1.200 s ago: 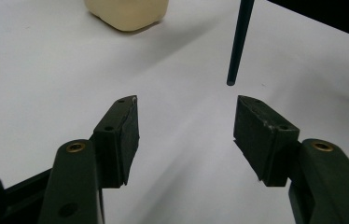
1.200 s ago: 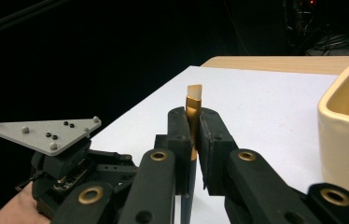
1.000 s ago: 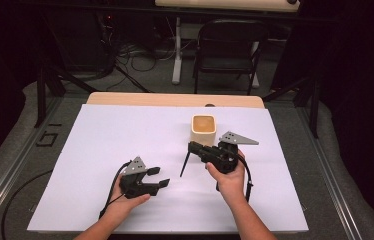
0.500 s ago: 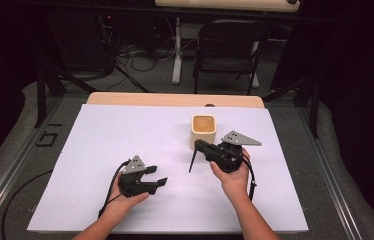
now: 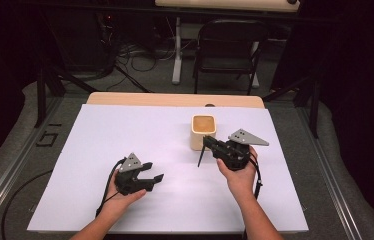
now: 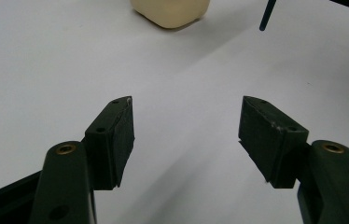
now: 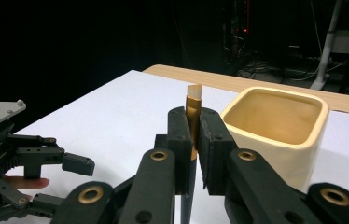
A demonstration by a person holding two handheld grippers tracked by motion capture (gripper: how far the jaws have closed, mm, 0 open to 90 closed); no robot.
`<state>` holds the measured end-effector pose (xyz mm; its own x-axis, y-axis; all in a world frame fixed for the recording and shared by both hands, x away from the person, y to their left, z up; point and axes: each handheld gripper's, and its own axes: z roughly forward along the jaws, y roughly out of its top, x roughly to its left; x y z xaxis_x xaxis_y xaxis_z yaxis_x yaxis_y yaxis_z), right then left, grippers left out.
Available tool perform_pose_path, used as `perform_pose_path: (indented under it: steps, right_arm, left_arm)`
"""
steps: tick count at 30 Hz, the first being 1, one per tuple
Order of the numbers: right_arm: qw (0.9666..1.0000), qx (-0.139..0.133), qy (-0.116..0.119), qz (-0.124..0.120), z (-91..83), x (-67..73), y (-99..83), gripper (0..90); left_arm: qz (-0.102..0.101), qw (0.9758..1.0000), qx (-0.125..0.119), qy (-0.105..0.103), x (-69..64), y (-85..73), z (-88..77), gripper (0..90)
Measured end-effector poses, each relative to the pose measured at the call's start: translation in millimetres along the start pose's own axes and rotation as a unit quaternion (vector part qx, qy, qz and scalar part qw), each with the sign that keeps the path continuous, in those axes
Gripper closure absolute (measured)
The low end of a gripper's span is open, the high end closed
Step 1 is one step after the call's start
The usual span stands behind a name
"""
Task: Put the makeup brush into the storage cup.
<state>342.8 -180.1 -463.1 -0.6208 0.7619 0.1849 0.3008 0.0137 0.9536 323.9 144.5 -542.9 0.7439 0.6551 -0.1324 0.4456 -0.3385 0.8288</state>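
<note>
- The left gripper (image 5: 147, 180) rests low on the white table cover (image 5: 125, 130) at the near left, held in the person's left hand (image 5: 120, 197), its jaws spread wide with only bare white surface between them
- In the left gripper view the pads (image 6: 119, 133) frame nothing, and the base of the cup (image 6: 170, 11) and the dark lower tip of the brush (image 6: 267, 16) lie well beyond them
- The right gripper (image 5: 207, 142), in the right hand (image 5: 237, 172), sits farther in at the right, its jaws pinching a slim brush (image 5: 201, 156) near its upper end
- The brush hangs tilted below the jaws, its dark handle slanting down toward the table; in the right gripper view a gold ferrule and pale tip (image 7: 193, 100) stand up above the pressed pads
- Just beyond and beside the right gripper stands a cream cup (image 5: 203, 131), square with rounded corners, open-topped, upright on the white cover
- A wooden table edge (image 5: 175, 99) runs behind, then a dark folding chair (image 5: 230, 45)
</note>
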Motion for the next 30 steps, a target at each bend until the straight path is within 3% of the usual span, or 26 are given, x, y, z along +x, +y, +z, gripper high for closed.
perform_pose_path:
  steps: [9, 16, 30]
  right_arm:
    - [0.9999, 0.007, -0.010, -0.004, -3.6, -3.1, 1.4, 84.1]
    - [0.9997, 0.004, -0.021, -0.013, -5.6, -4.5, 2.0, 84.1]
    - [0.9987, 0.003, -0.048, -0.017, -10.1, -12.4, 3.6, 84.1]
  left_arm:
    - [-0.002, 0.9999, 0.008, 0.013, 4.6, -0.9, -1.9, 35.7]
    - [-0.019, 0.9995, 0.012, 0.022, 9.7, -1.7, -3.8, 30.7]
    - [-0.032, 0.9987, -0.002, 0.039, 19.9, -2.2, -8.7, 22.1]
